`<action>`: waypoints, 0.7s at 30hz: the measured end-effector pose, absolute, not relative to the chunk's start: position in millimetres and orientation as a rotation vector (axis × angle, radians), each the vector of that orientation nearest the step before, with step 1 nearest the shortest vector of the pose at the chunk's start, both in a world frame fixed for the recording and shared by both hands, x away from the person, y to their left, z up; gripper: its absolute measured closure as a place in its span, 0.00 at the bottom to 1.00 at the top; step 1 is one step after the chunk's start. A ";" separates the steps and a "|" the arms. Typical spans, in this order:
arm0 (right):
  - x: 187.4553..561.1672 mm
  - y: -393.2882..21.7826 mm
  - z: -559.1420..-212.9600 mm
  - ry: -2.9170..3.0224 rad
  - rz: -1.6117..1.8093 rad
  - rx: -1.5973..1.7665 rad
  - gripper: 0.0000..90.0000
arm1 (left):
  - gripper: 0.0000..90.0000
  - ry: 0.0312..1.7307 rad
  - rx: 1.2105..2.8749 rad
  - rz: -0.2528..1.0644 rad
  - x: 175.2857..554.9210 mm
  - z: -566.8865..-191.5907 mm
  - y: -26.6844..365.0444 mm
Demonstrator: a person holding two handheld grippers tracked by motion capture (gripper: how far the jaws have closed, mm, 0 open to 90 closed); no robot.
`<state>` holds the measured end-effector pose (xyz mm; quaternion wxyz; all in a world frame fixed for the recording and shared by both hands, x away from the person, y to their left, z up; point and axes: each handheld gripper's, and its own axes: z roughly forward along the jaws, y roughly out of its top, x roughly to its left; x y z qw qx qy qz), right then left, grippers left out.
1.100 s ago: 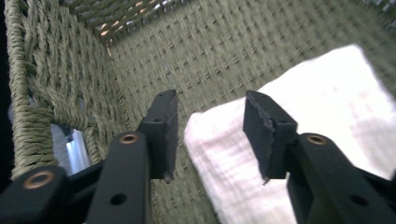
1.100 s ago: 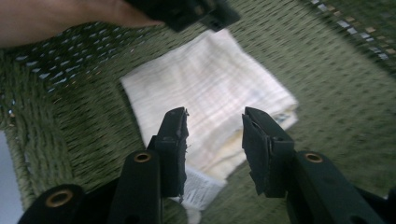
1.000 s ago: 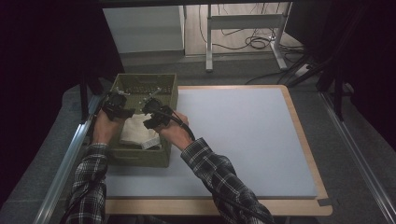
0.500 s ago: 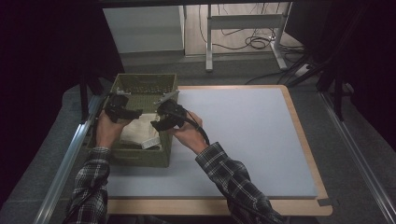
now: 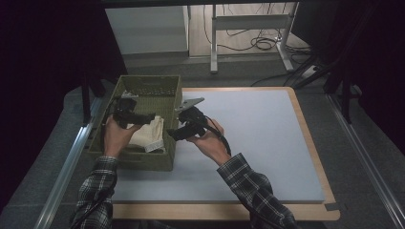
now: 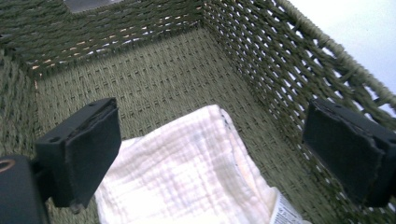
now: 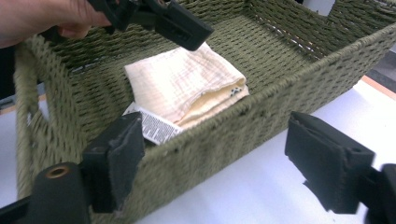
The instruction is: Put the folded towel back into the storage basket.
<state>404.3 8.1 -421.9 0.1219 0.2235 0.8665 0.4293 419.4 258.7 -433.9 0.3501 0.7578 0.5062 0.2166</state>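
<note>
Now folded cream waffle-weave cloth (image 6: pixel 187 172) in green woven basket (image 6: pixel 154 79); both grippers' jaws just opened wide, empty.

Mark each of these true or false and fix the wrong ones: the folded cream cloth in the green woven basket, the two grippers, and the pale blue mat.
1. The folded cream cloth lies inside the green woven basket. True.
2. The left gripper is clamped on the cloth. False: its jaws have just been opening and stand wide apart above the cloth, with nothing pressed between them.
3. The right gripper has open jaws. True: they have just been opening and hold nothing.
4. The basket sits in the middle of the pale blue mat. False: it sits at the mat's left edge.
5. A printed white label lies by the cloth. True.
</note>
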 end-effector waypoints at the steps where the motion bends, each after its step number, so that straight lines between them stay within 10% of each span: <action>1: 403.3 4.7 -421.8 2.529 1.258 0.646 0.19 | 0.04 1.308 1.966 0.557 417.8 -433.4 257.2; 21: 388.0 -79.6 -426.1 2.511 1.293 0.685 0.11 | 0.02 1.175 1.939 0.570 386.0 -419.7 203.4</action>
